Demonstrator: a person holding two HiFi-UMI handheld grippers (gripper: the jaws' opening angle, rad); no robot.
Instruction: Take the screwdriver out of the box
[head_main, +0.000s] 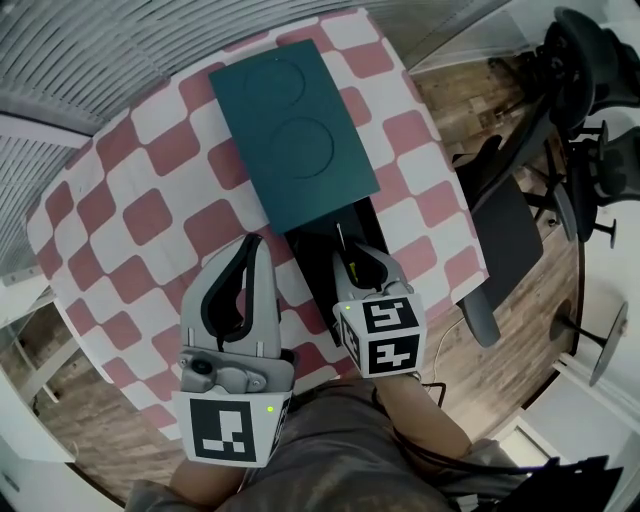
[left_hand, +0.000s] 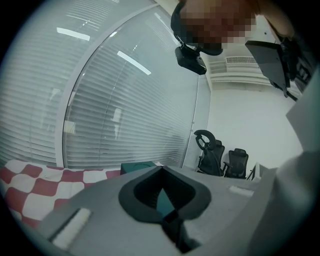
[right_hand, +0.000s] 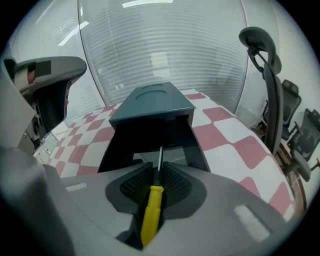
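R hand-held gripper clamped on yellow screwdriver over open box; L hand-held gripper beside box, jaws together.

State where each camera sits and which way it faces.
Head view: on the person's head, facing steeply down at the checked table, box, forearms, left gripper and right gripper.
Left gripper view: on the left gripper, nearly level, towards blinds and chairs; its jaws shut, empty.
Right gripper view: on the right gripper, tilted down into the open box; its jaws closed on the screwdriver.
Shared: all three show the box and checked table.
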